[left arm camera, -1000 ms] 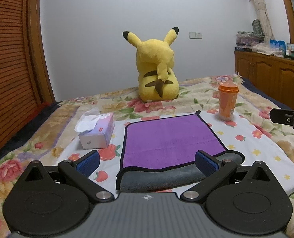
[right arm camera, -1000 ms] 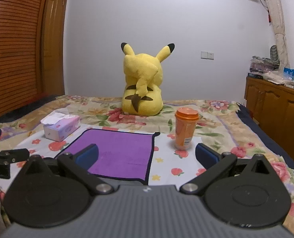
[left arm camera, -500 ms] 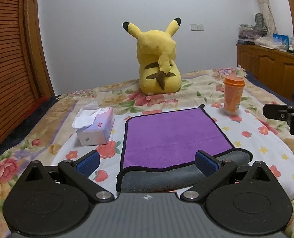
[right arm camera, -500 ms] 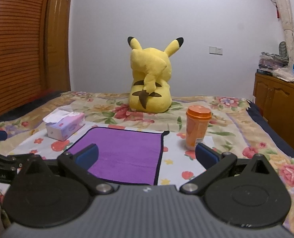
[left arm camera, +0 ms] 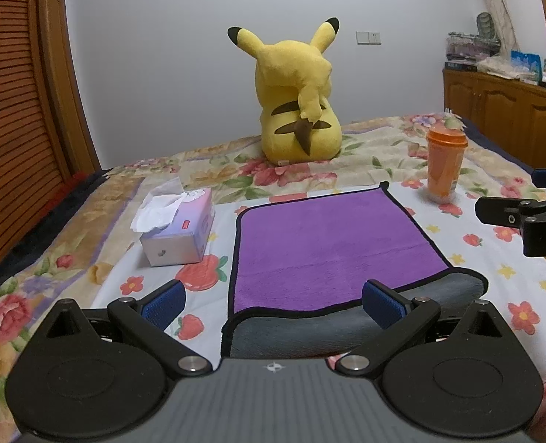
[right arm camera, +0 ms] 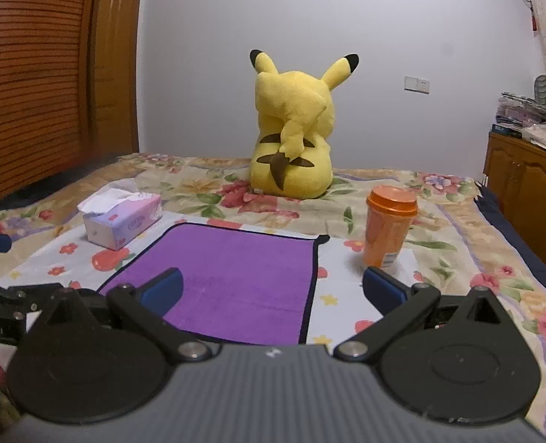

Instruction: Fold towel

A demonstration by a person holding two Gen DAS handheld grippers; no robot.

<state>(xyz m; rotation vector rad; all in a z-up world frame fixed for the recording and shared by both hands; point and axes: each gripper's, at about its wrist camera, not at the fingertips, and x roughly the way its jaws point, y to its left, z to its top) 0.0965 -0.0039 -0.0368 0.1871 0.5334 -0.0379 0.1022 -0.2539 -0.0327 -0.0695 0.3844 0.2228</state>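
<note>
A purple towel (left arm camera: 328,247) with a black hem lies folded on the bed, its grey underside showing as a fold (left arm camera: 346,328) along the near edge. It also shows in the right wrist view (right arm camera: 236,280). My left gripper (left arm camera: 273,304) is open and empty, just short of the towel's near edge. My right gripper (right arm camera: 271,289) is open and empty, above the towel's near right part. The right gripper also shows at the right edge of the left wrist view (left arm camera: 524,221); the left gripper shows at the left edge of the right wrist view (right arm camera: 0,306).
A tissue box (left arm camera: 177,229) stands left of the towel. An orange cup with a lid (left arm camera: 445,164) stands at its far right corner. A yellow plush toy (left arm camera: 297,99) sits behind. A wooden cabinet (left arm camera: 509,118) is at the right, a wooden door (left arm camera: 14,129) at the left.
Both grippers have drawn back and risen slightly from the towel, still open. The towel has not moved.
</note>
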